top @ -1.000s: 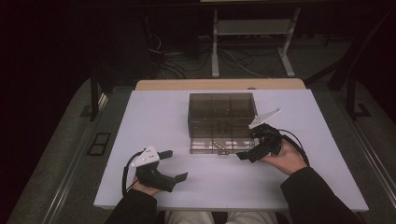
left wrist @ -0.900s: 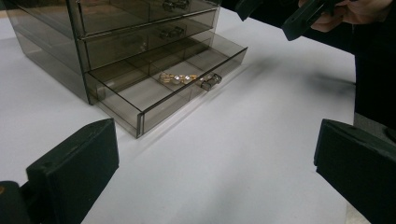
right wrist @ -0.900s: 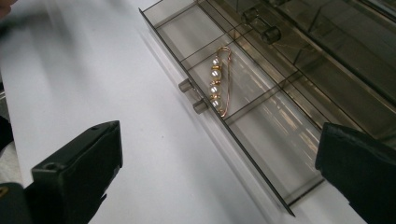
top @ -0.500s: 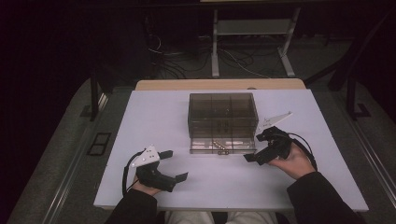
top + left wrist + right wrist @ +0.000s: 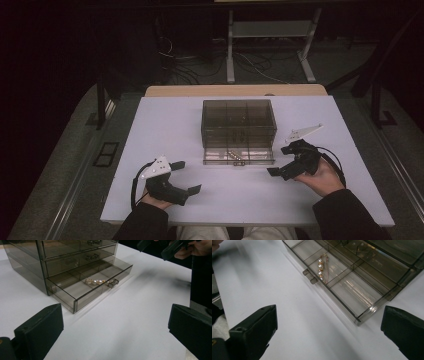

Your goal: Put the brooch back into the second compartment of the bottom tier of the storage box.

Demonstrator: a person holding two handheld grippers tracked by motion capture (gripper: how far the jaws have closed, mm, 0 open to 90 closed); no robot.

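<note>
A smoky clear drawer chest stands mid-table, its bottom drawer pulled out. A gold pin with pearls lies in the drawer's middle compartment, behind the small handle. My right gripper hovers open just right of the drawer, nothing between its fingers. My left gripper rests open near the table's front left, apart from the chest, and holds nothing. In the left gripper view the right gripper shows far off at the top right.
The white table has bare room left, right and front of the chest. A wooden strip runs along its far edge. Beyond it, on the dark floor, stand a metal frame and loose cables.
My right gripper has drawn back from the drawer front, moving right and toward the person. The left gripper has stayed put. The drawer stands pulled out as before.
</note>
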